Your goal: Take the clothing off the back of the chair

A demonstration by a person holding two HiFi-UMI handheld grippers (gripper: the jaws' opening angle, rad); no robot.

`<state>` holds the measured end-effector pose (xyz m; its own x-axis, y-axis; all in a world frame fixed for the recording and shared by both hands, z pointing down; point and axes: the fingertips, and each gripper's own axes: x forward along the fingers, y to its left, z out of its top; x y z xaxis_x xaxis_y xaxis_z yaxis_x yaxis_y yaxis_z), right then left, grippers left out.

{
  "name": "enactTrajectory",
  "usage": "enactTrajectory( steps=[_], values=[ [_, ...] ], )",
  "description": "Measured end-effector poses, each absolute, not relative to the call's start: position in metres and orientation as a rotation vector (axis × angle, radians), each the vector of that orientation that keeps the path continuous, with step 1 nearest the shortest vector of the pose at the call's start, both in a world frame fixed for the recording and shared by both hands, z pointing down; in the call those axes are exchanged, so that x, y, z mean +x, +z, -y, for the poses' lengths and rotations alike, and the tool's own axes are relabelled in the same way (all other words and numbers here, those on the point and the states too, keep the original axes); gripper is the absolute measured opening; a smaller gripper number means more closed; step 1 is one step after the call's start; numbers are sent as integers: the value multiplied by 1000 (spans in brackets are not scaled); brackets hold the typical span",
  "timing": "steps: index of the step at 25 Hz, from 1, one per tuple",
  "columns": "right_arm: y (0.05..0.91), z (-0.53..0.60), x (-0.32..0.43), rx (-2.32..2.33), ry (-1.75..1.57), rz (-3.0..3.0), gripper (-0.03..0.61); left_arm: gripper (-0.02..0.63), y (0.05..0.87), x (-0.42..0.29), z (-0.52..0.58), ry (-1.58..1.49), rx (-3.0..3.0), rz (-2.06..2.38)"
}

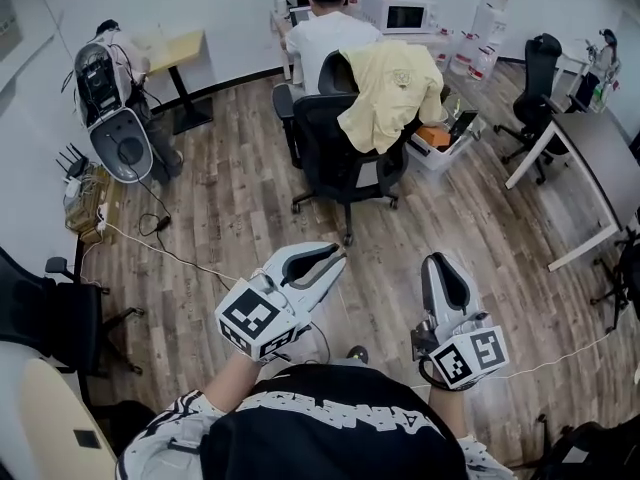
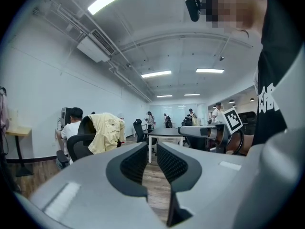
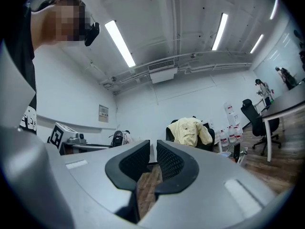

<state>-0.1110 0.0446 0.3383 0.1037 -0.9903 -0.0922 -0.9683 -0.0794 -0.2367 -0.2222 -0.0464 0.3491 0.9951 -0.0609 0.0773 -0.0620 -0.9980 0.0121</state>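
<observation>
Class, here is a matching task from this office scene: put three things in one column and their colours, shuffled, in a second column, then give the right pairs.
Things:
1. clothing
2. chair bearing the clothing
3. microwave

Colours:
a. white
b. pale yellow
c. black

Pairs: 1-b, 2-c, 3-a

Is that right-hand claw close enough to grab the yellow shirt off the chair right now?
Probably not yet. The right claw is a stretch of bare floor away from the yellow shirt on the chair. Nothing blocks the path, so stepping closer should do.
</observation>
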Motion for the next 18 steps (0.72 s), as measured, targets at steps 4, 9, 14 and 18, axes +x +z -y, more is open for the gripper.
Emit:
enactTrajectory(
  steps=[4,9,14,18],
  values=[
    [335,-49,-86,-2107,-107,-2009,77,52,347,-186,38,123,3117,92],
    [333,-47,-50,-2087,-107,-2021,77,54,343,-143,35,110,3113,73],
    [342,-50,-24,-2067,-150,-2025,78,55,347,-124,33,143,3127,102],
    [350,-43,-13,-2052,-157,-2049,81,58,350,-120,39,174,3137,178]
  ],
)
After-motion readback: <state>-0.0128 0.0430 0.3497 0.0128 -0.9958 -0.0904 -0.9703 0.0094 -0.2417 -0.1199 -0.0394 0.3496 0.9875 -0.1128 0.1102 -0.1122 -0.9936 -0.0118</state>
